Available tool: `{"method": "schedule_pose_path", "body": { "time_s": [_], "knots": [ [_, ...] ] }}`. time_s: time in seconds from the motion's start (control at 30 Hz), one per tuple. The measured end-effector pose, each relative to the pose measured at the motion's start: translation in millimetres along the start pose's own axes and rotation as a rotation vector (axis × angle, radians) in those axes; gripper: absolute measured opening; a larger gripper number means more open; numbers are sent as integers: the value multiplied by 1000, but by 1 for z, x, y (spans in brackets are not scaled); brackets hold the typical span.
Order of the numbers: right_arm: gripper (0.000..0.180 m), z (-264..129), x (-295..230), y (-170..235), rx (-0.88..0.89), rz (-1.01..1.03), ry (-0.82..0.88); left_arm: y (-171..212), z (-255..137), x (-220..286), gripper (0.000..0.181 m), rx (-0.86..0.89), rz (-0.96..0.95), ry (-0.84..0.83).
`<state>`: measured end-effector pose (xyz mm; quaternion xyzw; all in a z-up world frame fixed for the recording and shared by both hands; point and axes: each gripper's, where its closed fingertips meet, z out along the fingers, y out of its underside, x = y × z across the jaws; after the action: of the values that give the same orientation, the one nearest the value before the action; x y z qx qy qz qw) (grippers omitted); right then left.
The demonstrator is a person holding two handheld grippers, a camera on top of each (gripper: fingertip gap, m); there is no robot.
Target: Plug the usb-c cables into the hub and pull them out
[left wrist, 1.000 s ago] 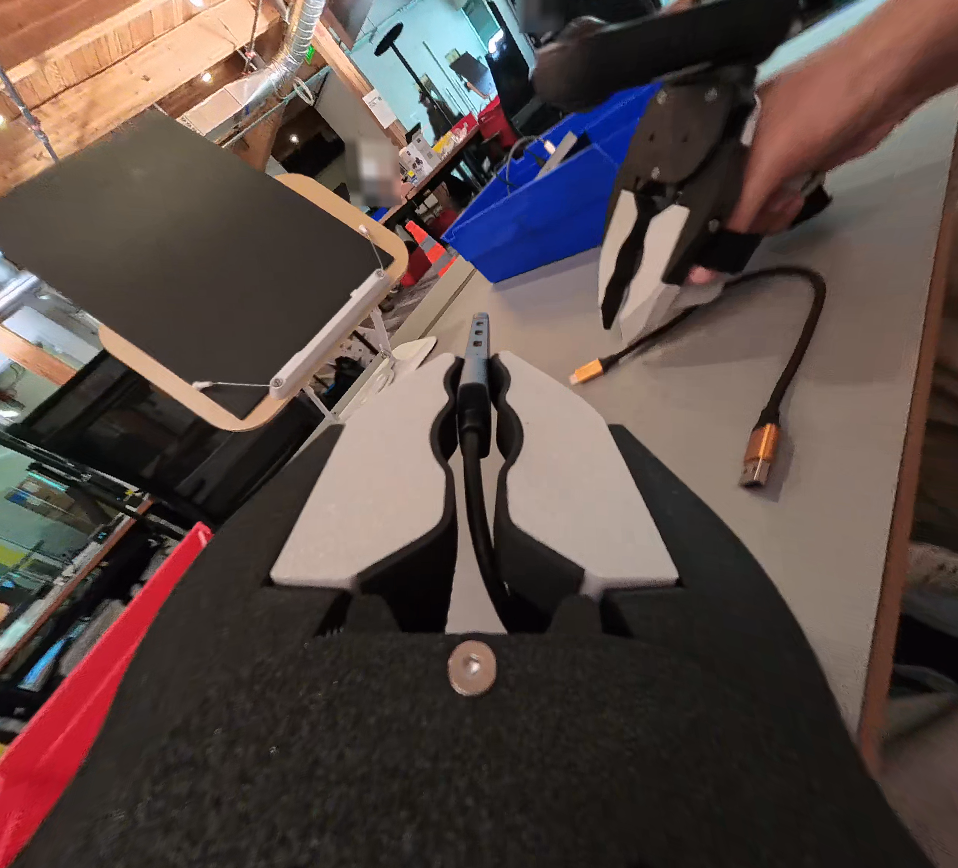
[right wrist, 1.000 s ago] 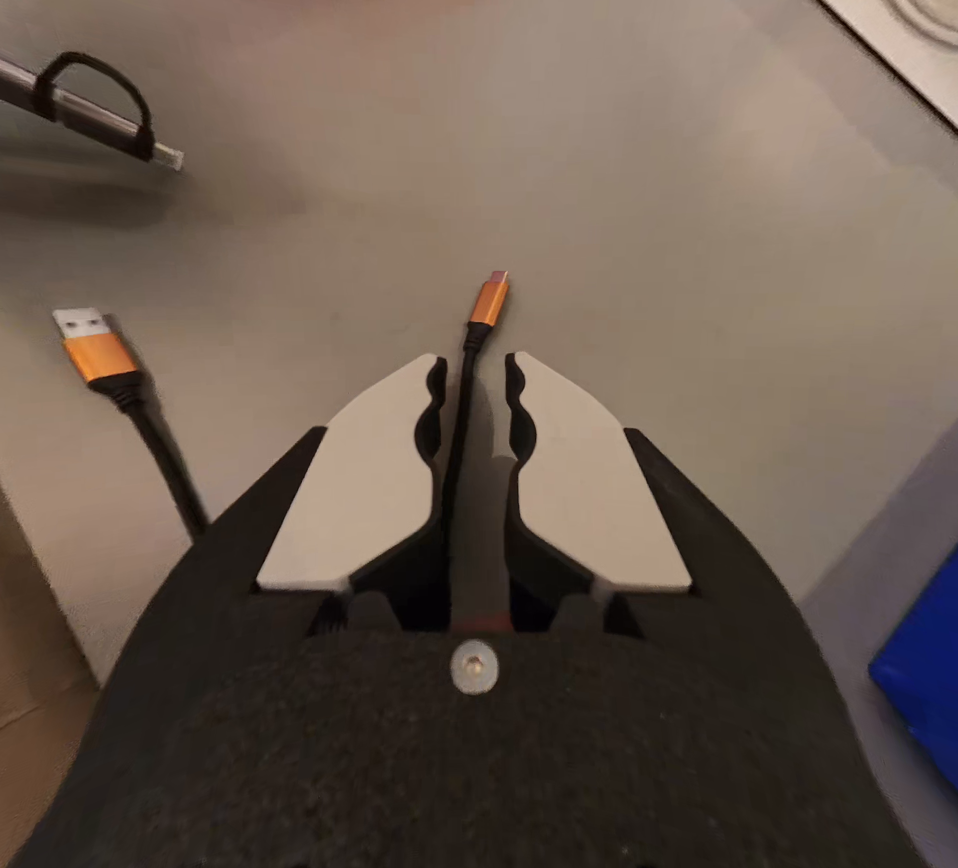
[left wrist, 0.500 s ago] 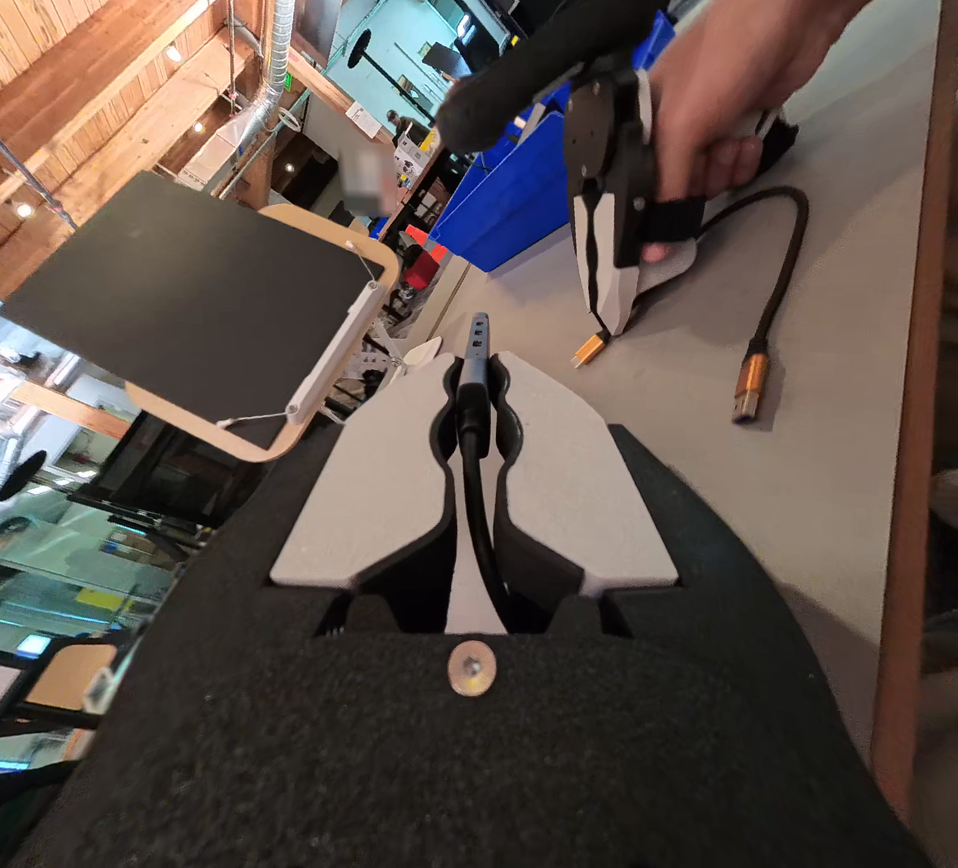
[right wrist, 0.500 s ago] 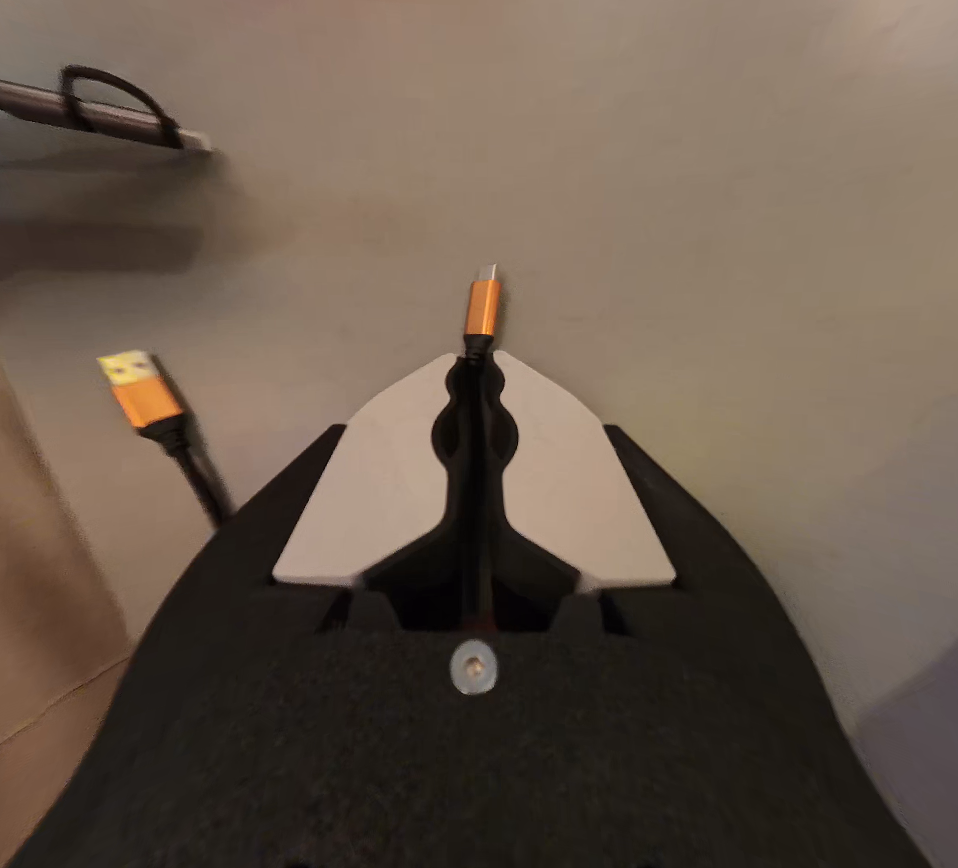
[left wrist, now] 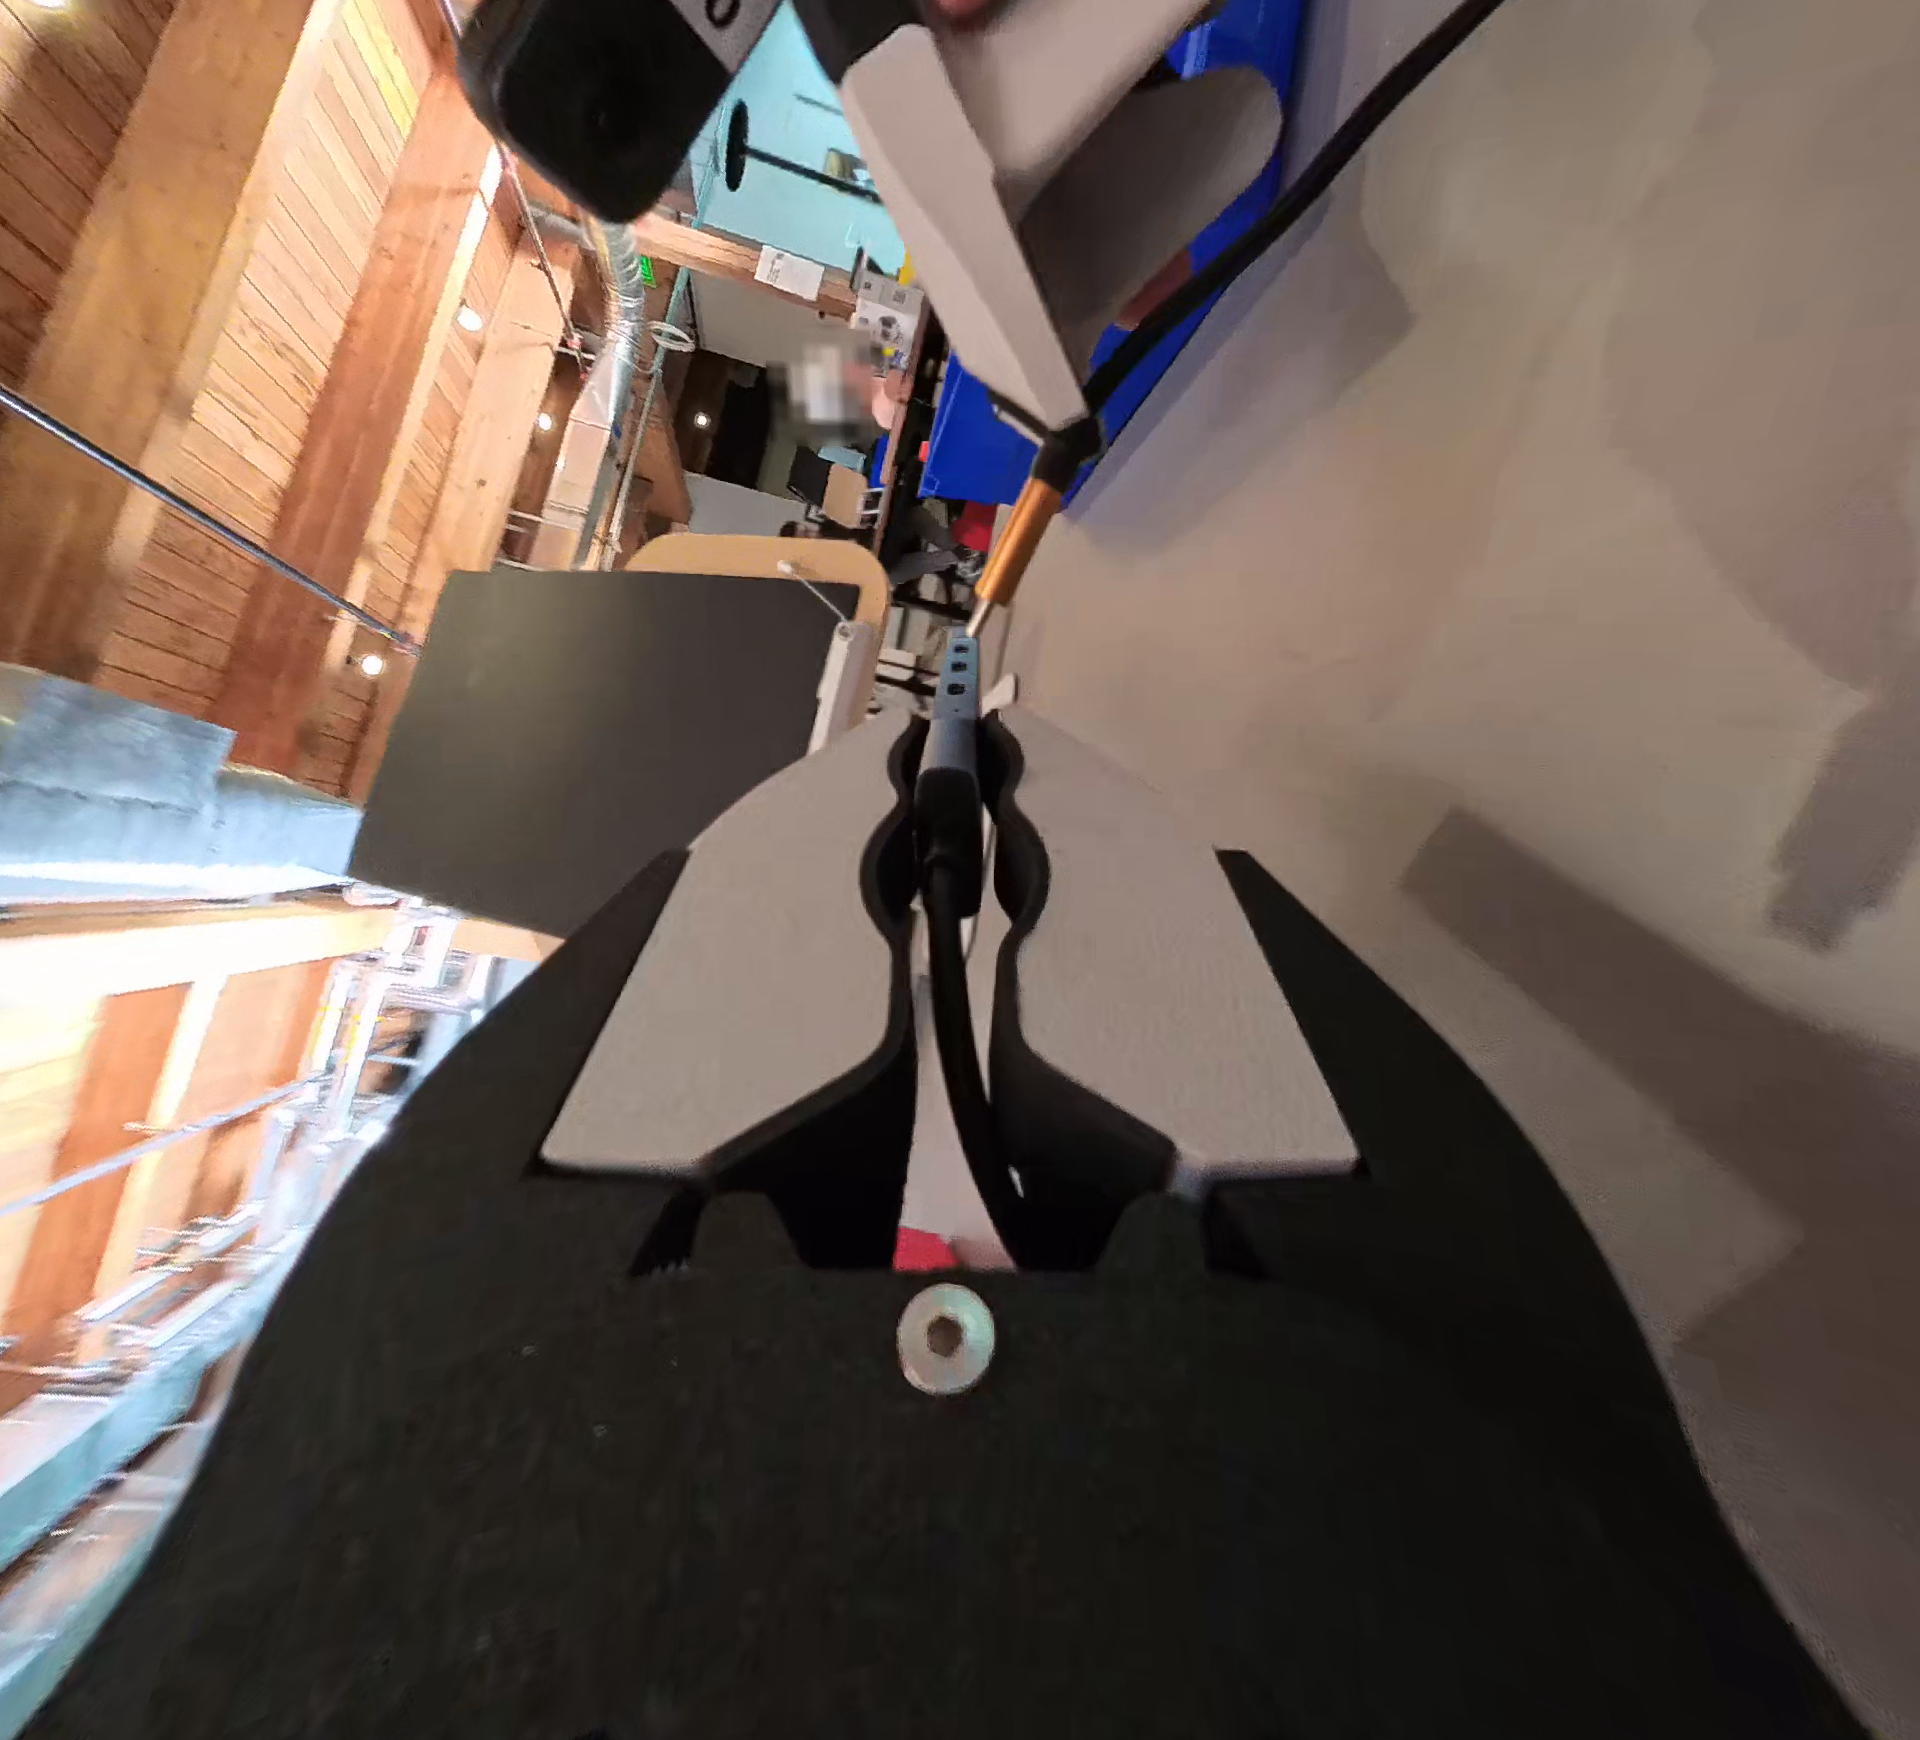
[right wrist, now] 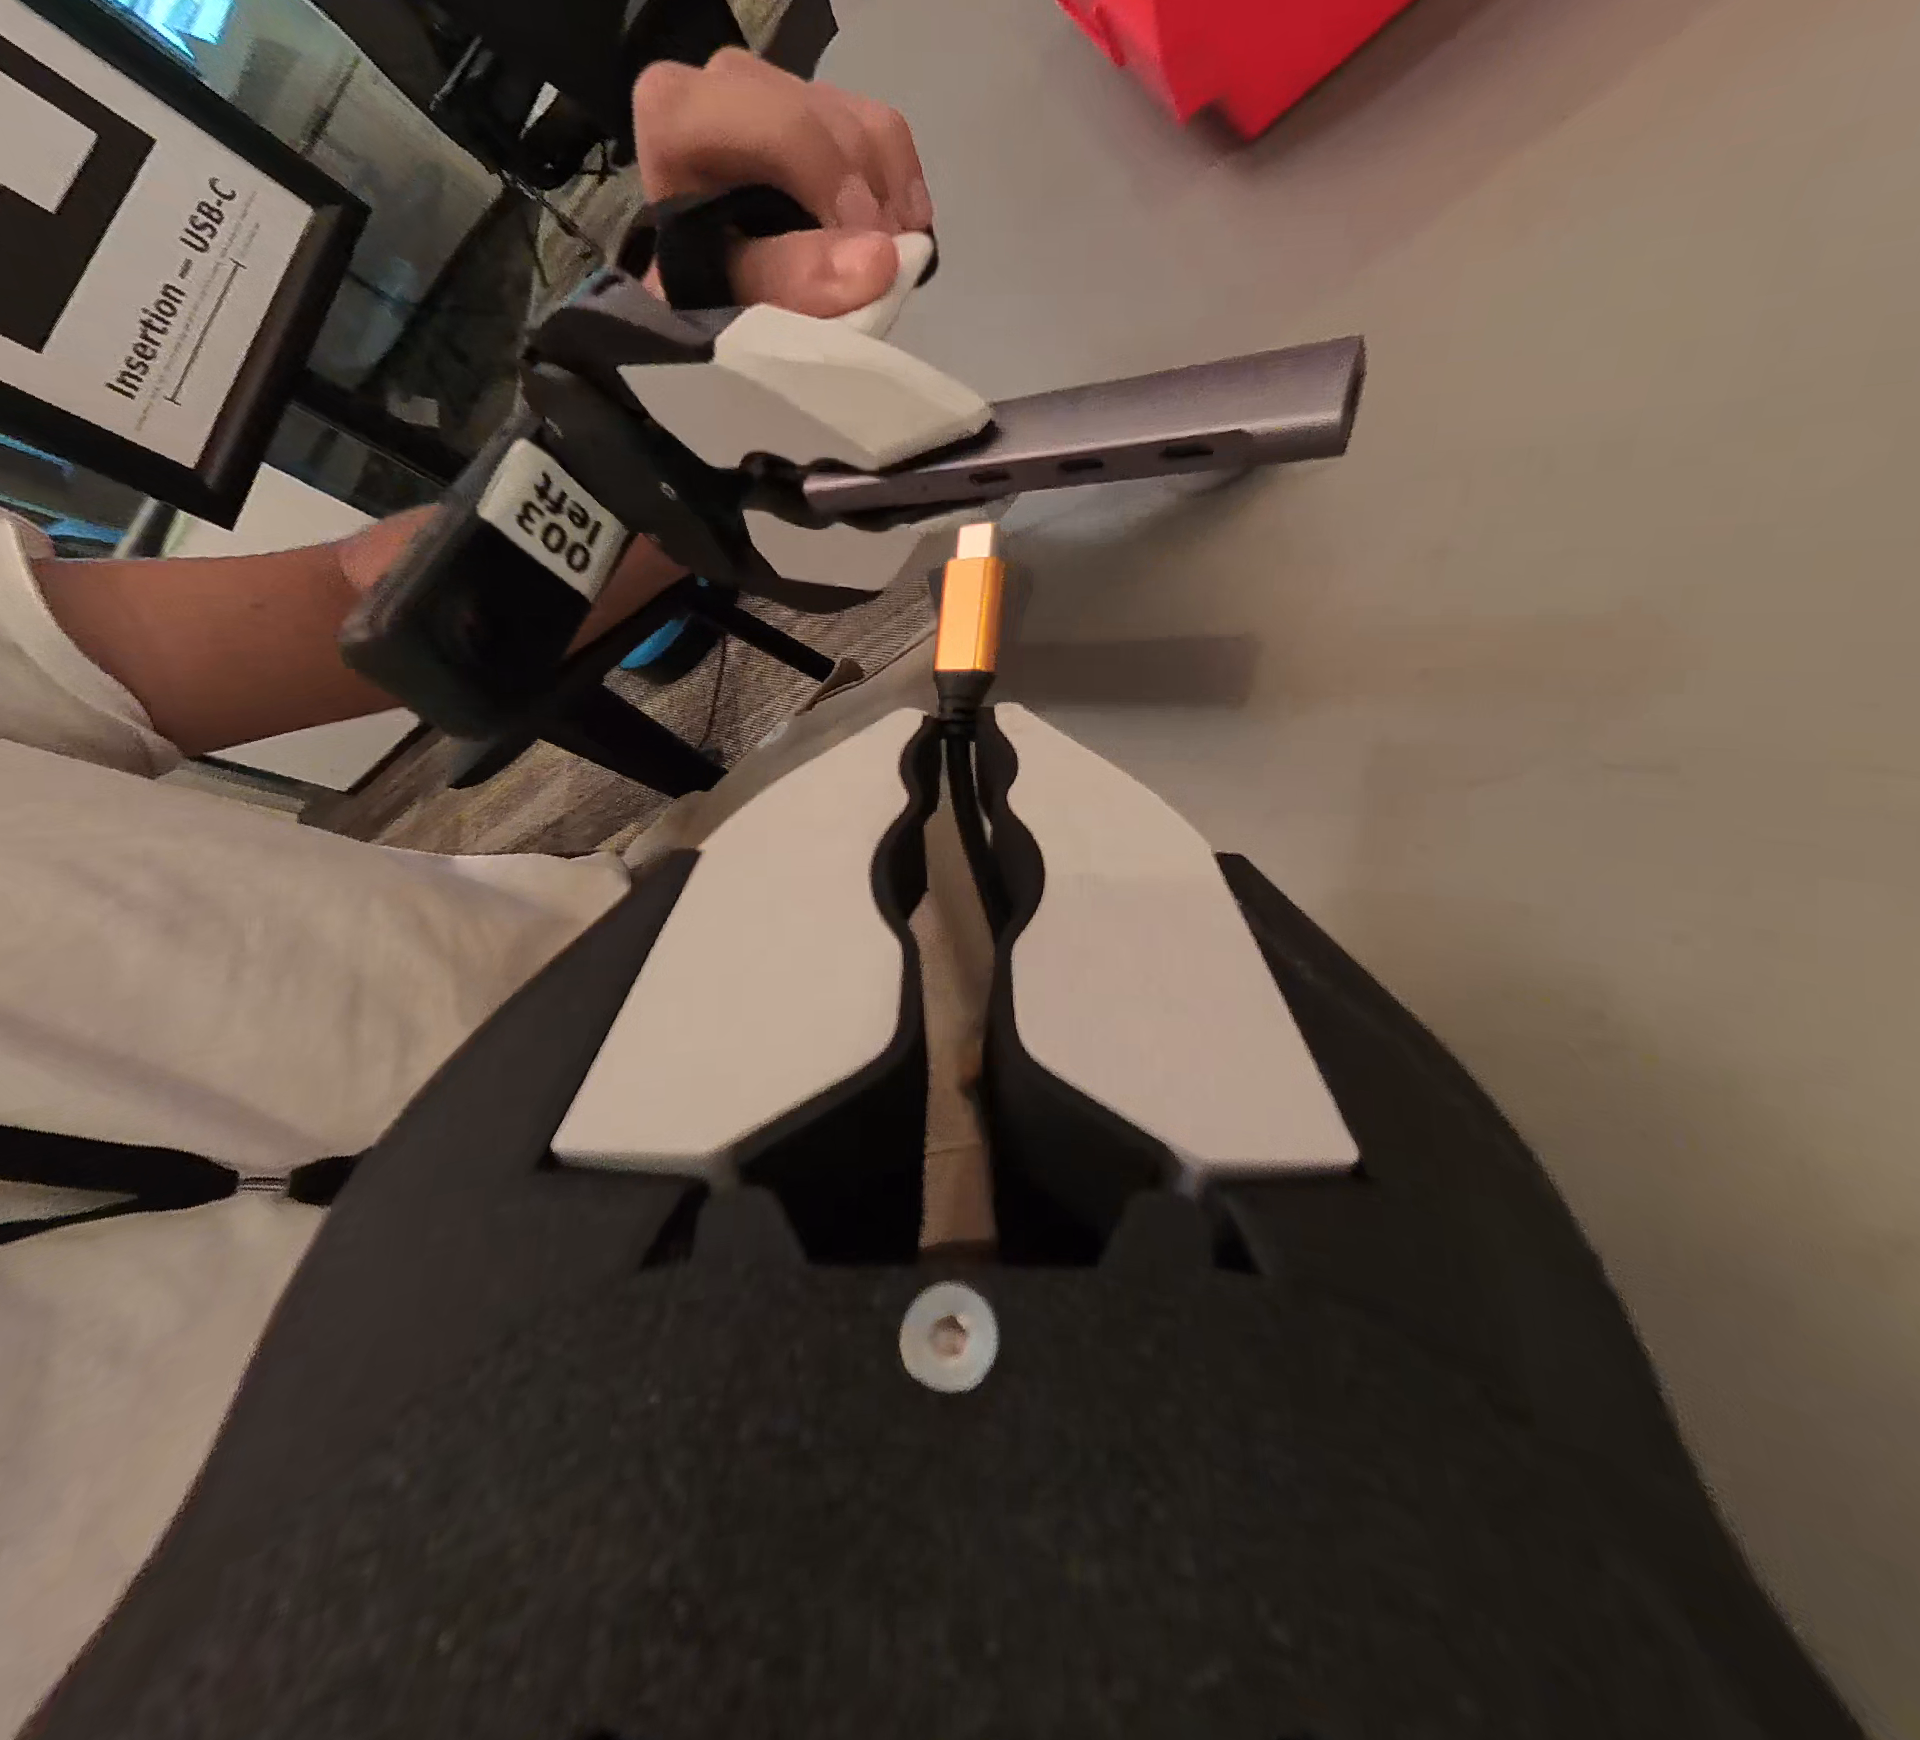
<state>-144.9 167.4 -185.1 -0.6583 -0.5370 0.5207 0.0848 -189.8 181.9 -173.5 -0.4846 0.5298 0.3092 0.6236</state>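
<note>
Left gripper (left wrist: 951, 734): fingers closed on grey hub (right wrist: 1132, 433), frame centre, held above worktop (right wrist: 1558, 755); right gripper (right wrist: 961, 729): fingers clamped on black cable behind orange usb-c plug (right wrist: 968, 610), tip just short of hub's ports.

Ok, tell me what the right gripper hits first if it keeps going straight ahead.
Likely the hub: the orange USB-C plug held in the right gripper points at its port edge, a small gap away; exact port alignment is unclear.

Warm plank-clad wooden wall (left wrist: 239, 256) with small lights and a silver ribbed duct (left wrist: 623, 308) left of the claw; grey tabletop (left wrist: 1558, 547) right.
</note>
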Motion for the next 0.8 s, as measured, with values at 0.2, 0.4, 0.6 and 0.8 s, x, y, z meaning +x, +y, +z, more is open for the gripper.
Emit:
{"method": "schedule_pose_path", "body": {
  "time_s": [0.2,0.4,0.6,0.8],
  "knots": [
    [6,1,7,4,2,19,7,-4,4,7,9,-12,83,14],
    [6,4,4,3,12,32,-27,-5,4,11,9,-14,99,25],
    [6,7,7,8,-4,38,-24,-3,5,14,9,-27,129,39],
    [6,7,9,8,-3,54,-22,-4,5,15,9,-33,168,38]
  ]
}}
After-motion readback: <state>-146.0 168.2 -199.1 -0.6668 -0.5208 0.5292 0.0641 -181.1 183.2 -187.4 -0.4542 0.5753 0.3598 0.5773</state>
